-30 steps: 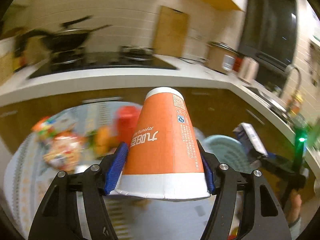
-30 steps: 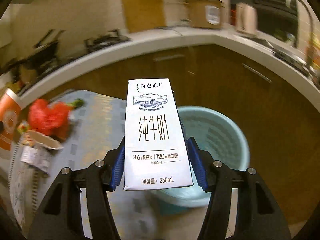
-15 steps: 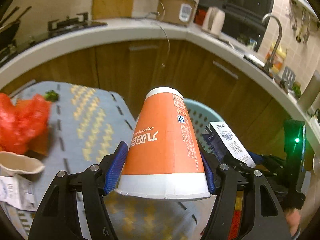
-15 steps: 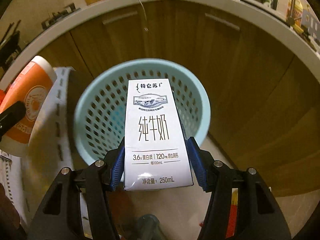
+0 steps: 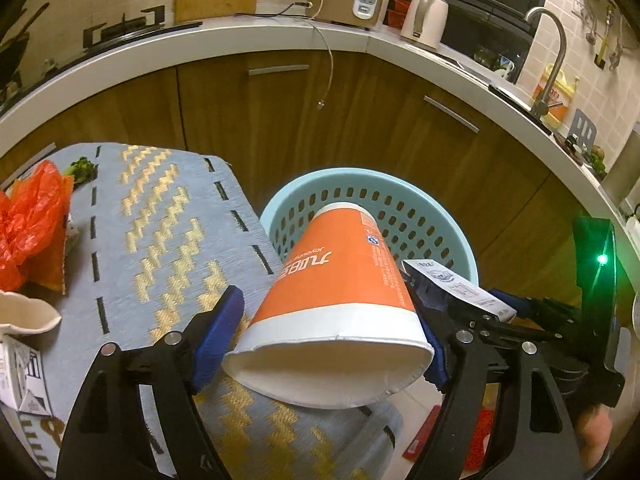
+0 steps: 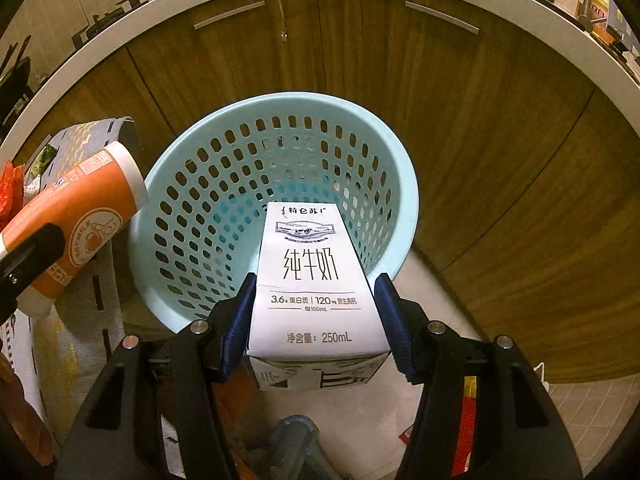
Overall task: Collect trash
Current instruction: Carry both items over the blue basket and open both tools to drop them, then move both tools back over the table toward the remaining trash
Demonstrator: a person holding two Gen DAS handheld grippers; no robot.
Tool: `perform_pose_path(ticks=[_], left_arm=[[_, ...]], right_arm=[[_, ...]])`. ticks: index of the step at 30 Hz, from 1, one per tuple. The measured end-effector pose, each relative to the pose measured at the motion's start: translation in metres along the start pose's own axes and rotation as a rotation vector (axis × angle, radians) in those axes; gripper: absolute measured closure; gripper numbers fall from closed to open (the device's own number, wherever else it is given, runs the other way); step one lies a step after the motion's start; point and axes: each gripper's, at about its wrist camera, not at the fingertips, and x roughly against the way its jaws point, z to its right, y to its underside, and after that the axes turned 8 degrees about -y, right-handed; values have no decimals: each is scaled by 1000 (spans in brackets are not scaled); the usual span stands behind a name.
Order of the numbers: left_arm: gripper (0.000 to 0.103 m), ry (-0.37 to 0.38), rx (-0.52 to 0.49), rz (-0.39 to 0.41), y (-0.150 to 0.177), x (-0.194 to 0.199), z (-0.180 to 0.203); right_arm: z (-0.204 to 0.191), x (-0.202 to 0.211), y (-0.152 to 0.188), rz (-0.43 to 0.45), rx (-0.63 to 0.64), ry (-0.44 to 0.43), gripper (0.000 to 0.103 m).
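Two tools are at work, one in each of my hands. My left tool [image 5: 320,344] stands spread wide: its left pad is clear of the orange paper cup [image 5: 336,304], which tilts between the fingers with its open mouth toward the camera, leaning on the right pad. The cup's narrow end points over the rim of the light blue perforated waste basket [image 6: 276,188]. My right tool [image 6: 316,320] has its blue pads against both sides of a white 250 mL milk carton [image 6: 312,284], held over the basket's near rim. Beside the basket, a blue and gold patterned bench [image 5: 160,216] carries a crumpled red plastic bag [image 5: 28,224] and another small carton [image 5: 20,376].
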Motion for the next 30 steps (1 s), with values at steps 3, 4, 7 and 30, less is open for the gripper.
perform_pose_path(ticks=[3,4,7,30], left_arm=[[19,9,7,12,1,5,-3],[18,13,9,15,2,6,-4],[16,12,15,21,2,10,-5],[12,-205,165,197,30,93,-85]], right_arm=[[0,4,-1,15,-11,-27,39],[-1,6,-1,21,-11,-29,39],[-4,12,-2,36,-3,-26,39],[-81,65,-1,189,140,-127,39]])
